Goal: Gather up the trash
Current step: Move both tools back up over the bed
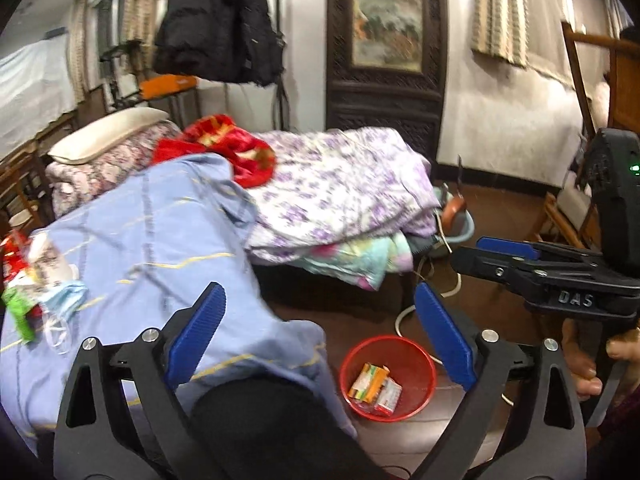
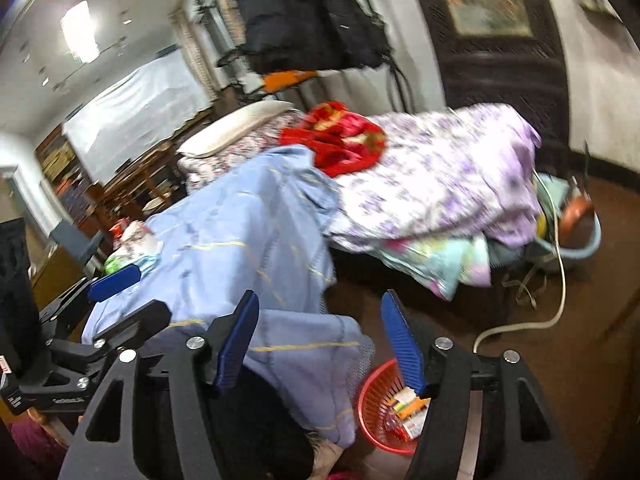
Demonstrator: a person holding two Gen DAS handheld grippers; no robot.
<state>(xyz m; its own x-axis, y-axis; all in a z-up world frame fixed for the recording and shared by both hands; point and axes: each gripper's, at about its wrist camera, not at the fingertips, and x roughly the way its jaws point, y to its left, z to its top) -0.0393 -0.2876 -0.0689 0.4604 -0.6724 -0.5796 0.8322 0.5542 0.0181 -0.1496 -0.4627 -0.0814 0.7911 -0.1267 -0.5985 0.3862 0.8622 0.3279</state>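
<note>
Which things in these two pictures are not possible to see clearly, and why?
- Trash pile on the blue sheet: left wrist view, motion blur; labels unreadable.
- Red basket: right wrist view, partly hidden behind the right tongs and the sheet.
- Packets in the basket: left wrist view, too small to read.
- Blue basin: right wrist view, contents blurred.

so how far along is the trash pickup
Done: a few wrappers already lie in the red bin on the floor. In hand: nothing; the left gripper and right gripper both have empty, open jaws. Left: a pile of litter with a face mask sits on the blue sheet.
</note>
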